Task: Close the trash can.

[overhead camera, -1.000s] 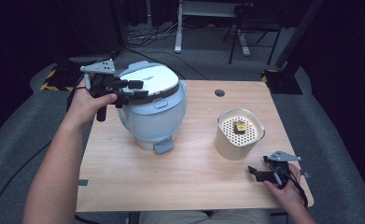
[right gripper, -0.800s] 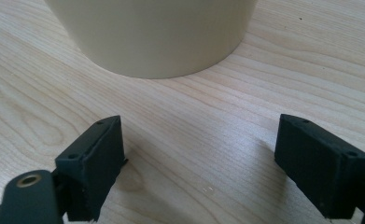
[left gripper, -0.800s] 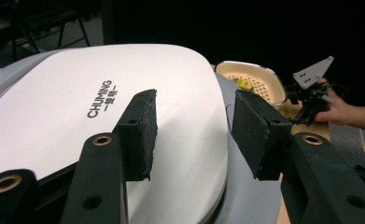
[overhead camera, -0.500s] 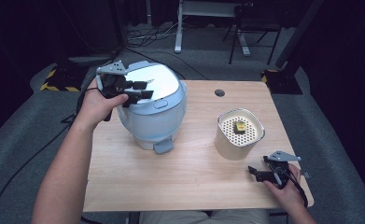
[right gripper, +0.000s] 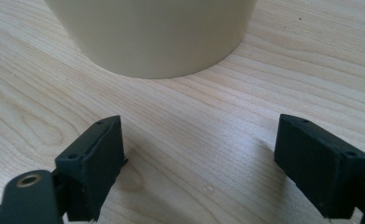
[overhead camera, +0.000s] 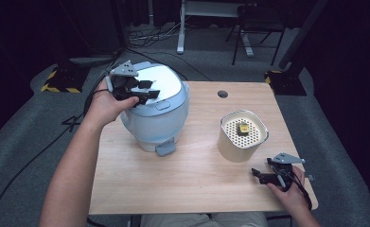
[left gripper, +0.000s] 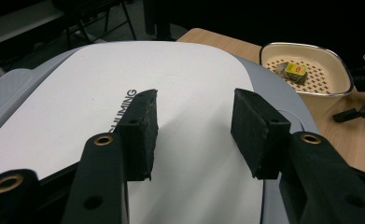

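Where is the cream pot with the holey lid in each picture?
High view: the pot stands right of centre on the table.
Left gripper view: top right, past the cooker.
Right gripper view: its wall spans the top.
Shared landmark: the wooden table.

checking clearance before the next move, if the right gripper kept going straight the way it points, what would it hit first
Most likely the cream pot: it stands straight ahead of the right gripper, whose jaws are open and empty low over the bare wooden table. The gap between them is hard to judge.
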Tool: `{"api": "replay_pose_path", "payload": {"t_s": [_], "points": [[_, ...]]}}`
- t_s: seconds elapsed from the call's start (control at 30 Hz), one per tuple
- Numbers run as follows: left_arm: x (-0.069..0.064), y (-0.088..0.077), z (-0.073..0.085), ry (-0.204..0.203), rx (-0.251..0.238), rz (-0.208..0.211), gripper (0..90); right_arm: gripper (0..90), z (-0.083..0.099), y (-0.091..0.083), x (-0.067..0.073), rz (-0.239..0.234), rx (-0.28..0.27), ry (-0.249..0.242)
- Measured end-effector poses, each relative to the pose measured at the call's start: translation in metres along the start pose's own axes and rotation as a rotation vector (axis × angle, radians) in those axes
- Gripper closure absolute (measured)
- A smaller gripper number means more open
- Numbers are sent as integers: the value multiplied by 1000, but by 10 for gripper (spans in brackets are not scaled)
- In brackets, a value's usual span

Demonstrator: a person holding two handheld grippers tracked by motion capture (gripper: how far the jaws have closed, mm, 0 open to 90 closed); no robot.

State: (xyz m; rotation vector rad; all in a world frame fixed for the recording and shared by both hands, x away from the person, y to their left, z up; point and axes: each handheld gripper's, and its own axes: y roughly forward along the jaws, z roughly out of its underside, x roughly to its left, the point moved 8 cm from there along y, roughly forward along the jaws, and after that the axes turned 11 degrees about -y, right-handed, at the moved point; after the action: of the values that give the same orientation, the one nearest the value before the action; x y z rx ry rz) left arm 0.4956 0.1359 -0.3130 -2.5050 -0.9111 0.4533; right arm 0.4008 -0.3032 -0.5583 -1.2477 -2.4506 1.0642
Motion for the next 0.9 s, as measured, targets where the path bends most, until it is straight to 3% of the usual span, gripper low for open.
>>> {"api": "replay_pose_path", "payload": {"t_s": [0.27, 0.3, 0.33, 0.4, 0.5, 0.57, 0.63, 0.77, 0.9], "points": [[-1, 1, 0, 5, -2, -35, 523, 165, 0, 0, 0, 5, 1, 1], [0, 1, 2, 23, 29, -63, 523, 165, 0, 0, 0, 5, 1, 1], [0, 3, 2, 18, 4, -61, 542, 166, 0, 0, 0, 5, 1, 1], [-1, 3, 2, 17, -1, -58, 543, 166, 0, 0, 0, 4, 1, 1], [0, 4, 2, 5, -24, -28, 538, 166, 0, 0, 0, 4, 1, 1], [-1, 4, 2, -19, -32, -18, 459, 166, 0, 0, 0, 4, 1, 1], [-4, 3, 1, -19, -46, -13, 390, 166, 0, 0, 0, 4, 0, 1], [-26, -11, -10, -29, -163, 79, 374, 166, 0, 0, 0, 4, 1, 1], [-49, -22, -7, 16, -159, 106, 370, 166, 0, 0, 0, 4, 0, 1]]}}
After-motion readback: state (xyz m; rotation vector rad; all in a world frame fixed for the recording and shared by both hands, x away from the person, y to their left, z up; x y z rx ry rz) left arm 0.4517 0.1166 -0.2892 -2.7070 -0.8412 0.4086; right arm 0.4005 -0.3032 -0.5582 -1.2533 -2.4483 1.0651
